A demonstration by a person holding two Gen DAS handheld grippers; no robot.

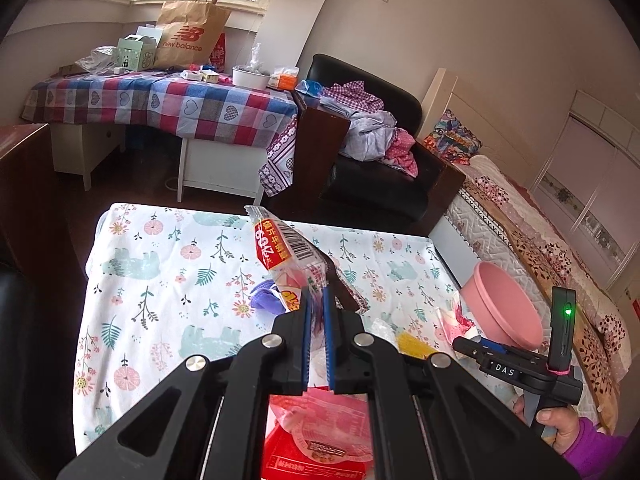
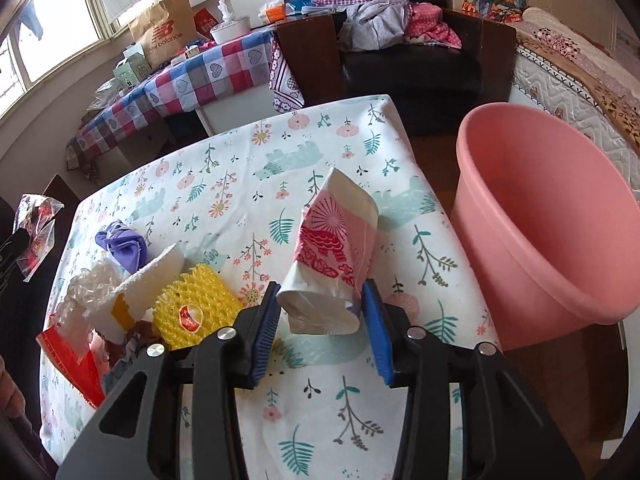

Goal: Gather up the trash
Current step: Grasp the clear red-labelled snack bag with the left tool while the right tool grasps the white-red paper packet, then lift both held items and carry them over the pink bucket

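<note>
Left wrist view: left gripper (image 1: 317, 300) clamped on a clear snack wrapper (image 1: 286, 256) that sticks up and left from between the fingertips, above the floral tablecloth (image 1: 160, 280); pink bin (image 1: 504, 304) lies well to the right of the fingers. Right wrist view: right gripper (image 2: 320, 312) straddles a crumpled paper cup (image 2: 336, 252), right pad touching it, left pad just beside it; grip unclear; yellow foam net (image 2: 192, 304) left of the fingers.

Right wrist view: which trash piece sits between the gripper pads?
The crumpled white paper bag with the pink-red print, standing between the right gripper's pads. The yellow foam net, purple glove and bubble wrap lie left of it.
</note>
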